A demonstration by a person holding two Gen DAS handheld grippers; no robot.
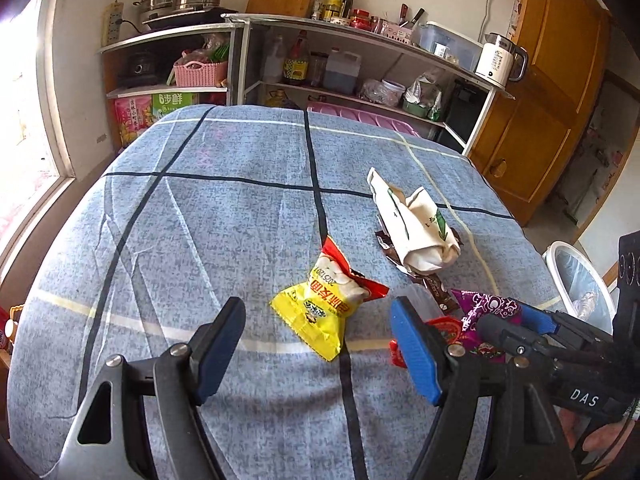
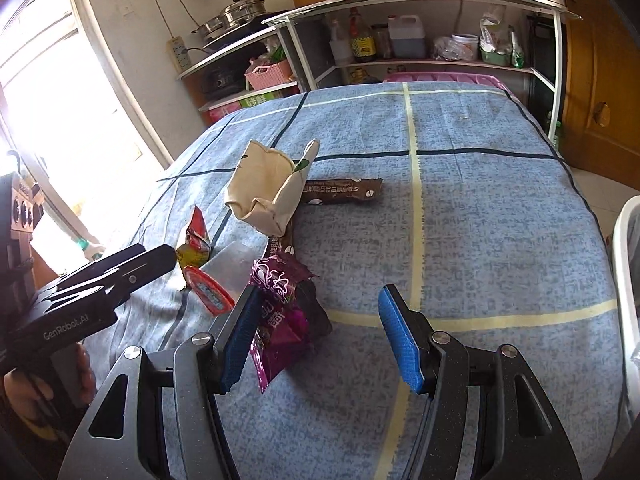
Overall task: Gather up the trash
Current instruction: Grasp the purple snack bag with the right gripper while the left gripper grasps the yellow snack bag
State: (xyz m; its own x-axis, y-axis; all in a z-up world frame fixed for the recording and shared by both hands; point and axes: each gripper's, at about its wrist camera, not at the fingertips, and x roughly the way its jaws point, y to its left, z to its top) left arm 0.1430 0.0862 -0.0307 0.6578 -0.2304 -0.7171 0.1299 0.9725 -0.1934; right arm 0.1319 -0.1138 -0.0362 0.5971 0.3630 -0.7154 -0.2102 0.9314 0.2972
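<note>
A yellow and red snack wrapper lies on the blue checked tablecloth, just ahead of my open, empty left gripper. A crumpled white paper bag lies farther right on a brown wrapper. A purple wrapper and a red lid lie at the right. In the right wrist view my right gripper is open, with the purple wrapper against its left finger. The paper bag, brown wrapper, red lid and snack wrapper lie beyond.
A white bin with a plastic liner stands off the table's right edge; its rim shows in the right wrist view. Metal shelves with bottles, a kettle and pots stand behind the table. A wooden door is at the right.
</note>
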